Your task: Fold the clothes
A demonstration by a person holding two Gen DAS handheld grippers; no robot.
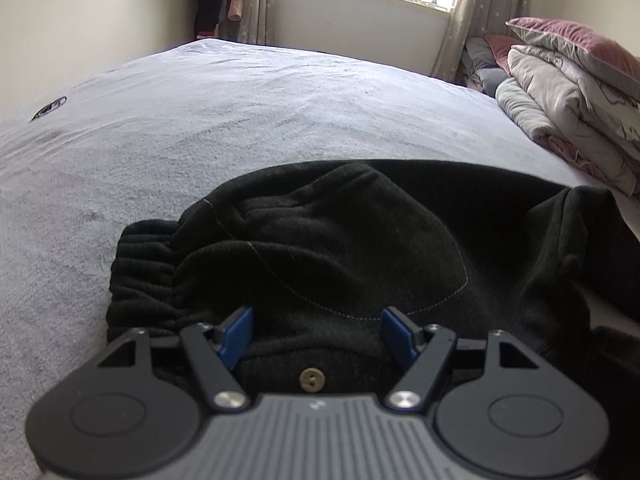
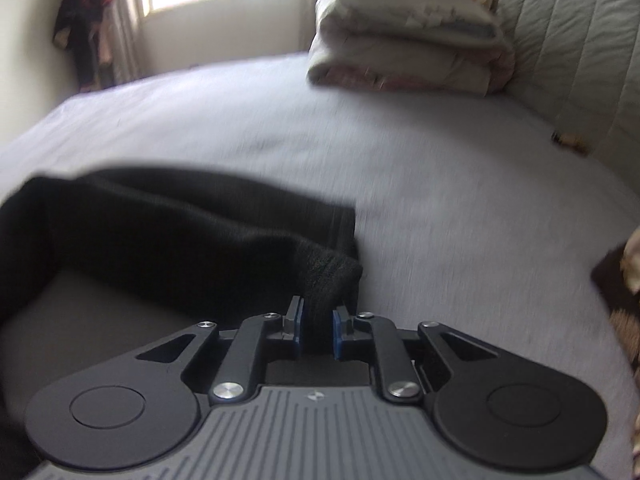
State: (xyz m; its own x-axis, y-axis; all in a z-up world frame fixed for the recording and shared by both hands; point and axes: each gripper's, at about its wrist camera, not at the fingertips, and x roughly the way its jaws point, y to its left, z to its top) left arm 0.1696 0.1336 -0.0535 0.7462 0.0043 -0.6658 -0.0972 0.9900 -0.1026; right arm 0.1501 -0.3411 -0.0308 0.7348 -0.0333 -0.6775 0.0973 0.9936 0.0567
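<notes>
Left wrist view: black trousers [image 1: 340, 240] spread on the grey bed sheet [image 1: 200, 128], elastic waistband [image 1: 144, 272] to the left, brass button [image 1: 312, 380] just under the wide-open, empty left gripper [image 1: 318, 332]. Right wrist view, blurred: right gripper [image 2: 318, 326] pinched tight on the ribbed cuff [image 2: 328, 276] of one leg, lifted off the sheet. Likely risks: cuff slipping from a shallow pinch if pulled hard; waist dragging and bunching with nothing pinning it; fold landing crooked. Stacked quilts [image 2: 404, 48] well apart, near the headboard.
</notes>
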